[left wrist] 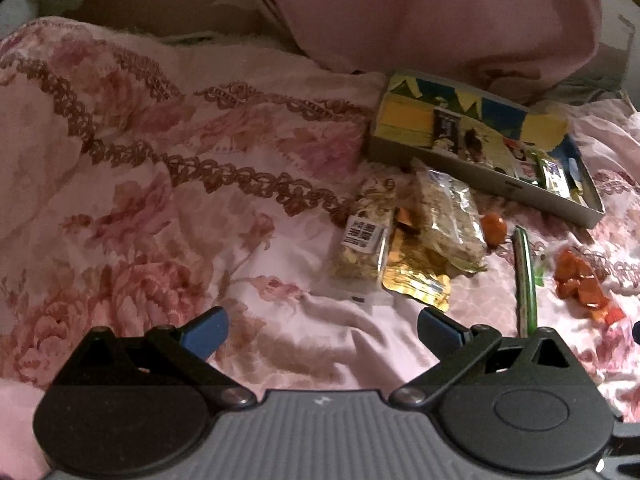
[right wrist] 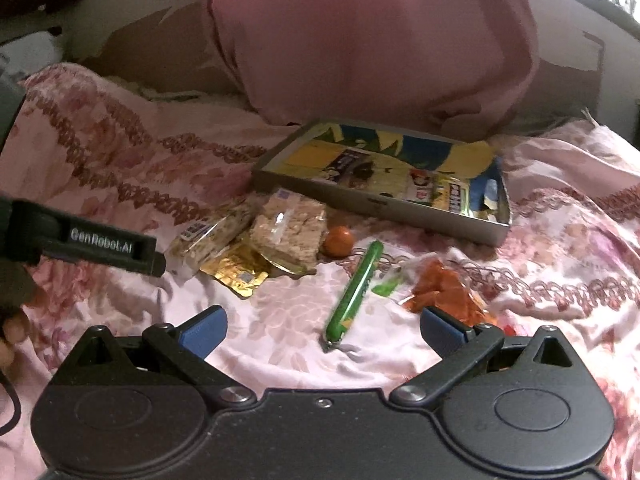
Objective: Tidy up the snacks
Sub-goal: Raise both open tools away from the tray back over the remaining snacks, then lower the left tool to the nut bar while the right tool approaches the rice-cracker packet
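Note:
A shallow grey tray (left wrist: 472, 178) with a colourful printed bottom lies on the bed; it also shows in the right wrist view (right wrist: 352, 198) and holds a few small packets at its right end. In front of it lie two clear cereal bars (left wrist: 366, 236) (right wrist: 290, 228), a gold packet (left wrist: 416, 280) (right wrist: 236, 274), a small orange ball (left wrist: 493, 224) (right wrist: 338, 241), a green sausage stick (left wrist: 526, 280) (right wrist: 354, 292) and orange candies (left wrist: 580, 284) (right wrist: 444, 292). My left gripper (left wrist: 322, 332) is open and empty, short of the bars. My right gripper (right wrist: 322, 330) is open over the stick's near end.
Everything lies on a rumpled pink floral bedspread (left wrist: 140, 168). A large pink pillow (right wrist: 372, 40) stands behind the tray. The left gripper's black body (right wrist: 92, 244) reaches in from the left edge of the right wrist view, near the cereal bars.

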`<state>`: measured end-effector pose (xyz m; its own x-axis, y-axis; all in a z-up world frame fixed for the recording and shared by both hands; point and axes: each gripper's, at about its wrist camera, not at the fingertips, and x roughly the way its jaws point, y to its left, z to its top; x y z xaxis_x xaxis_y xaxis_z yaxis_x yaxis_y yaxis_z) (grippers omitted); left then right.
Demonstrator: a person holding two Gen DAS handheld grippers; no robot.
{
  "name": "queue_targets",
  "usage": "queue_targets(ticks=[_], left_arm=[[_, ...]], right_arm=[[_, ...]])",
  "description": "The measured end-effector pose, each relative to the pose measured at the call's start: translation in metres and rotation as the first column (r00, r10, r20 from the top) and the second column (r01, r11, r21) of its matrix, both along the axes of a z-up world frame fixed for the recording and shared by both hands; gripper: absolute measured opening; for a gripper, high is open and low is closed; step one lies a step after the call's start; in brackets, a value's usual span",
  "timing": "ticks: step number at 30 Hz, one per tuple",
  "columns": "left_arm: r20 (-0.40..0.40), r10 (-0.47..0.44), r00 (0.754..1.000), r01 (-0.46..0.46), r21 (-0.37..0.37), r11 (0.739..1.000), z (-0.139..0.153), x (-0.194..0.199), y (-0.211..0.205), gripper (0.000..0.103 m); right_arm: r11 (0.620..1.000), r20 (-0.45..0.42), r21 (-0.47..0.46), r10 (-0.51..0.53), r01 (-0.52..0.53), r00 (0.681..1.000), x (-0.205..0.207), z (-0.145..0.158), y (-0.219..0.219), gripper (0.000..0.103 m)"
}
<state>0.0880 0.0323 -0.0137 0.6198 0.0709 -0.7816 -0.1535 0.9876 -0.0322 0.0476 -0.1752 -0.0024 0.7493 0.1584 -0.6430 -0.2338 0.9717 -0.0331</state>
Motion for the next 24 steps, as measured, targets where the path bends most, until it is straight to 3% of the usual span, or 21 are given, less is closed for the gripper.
queue_targets(ticks=[11, 16, 24], left_arm=[[0.010, -0.089, 0.996, 0.086, 0.172, 0.981, 0.005, 0.059, 0.001, 0.103], [-0.048, -0.102, 0.994, 0.108, 0.150, 0.983, -0.005, 0.088, 0.005, 0.103], [-0.056, -0.142, 0.988, 0.149, 0.140, 0.979, -0.017, 0.110, 0.001, 0.103]], right_arm=[[1.000, -0.003, 0.002, 0.015, -0.015, 1.000, 0.042, -0.004, 0.008, 0.102], [1.000, -0.012, 0.010, 0.006, -0.006, 1.000, 0.066, -0.009, 0.010, 0.102], [1.000, -0.017, 0.021, -0.008, 0.008, 1.000, 0.100, -0.019, 0.016, 0.102]])
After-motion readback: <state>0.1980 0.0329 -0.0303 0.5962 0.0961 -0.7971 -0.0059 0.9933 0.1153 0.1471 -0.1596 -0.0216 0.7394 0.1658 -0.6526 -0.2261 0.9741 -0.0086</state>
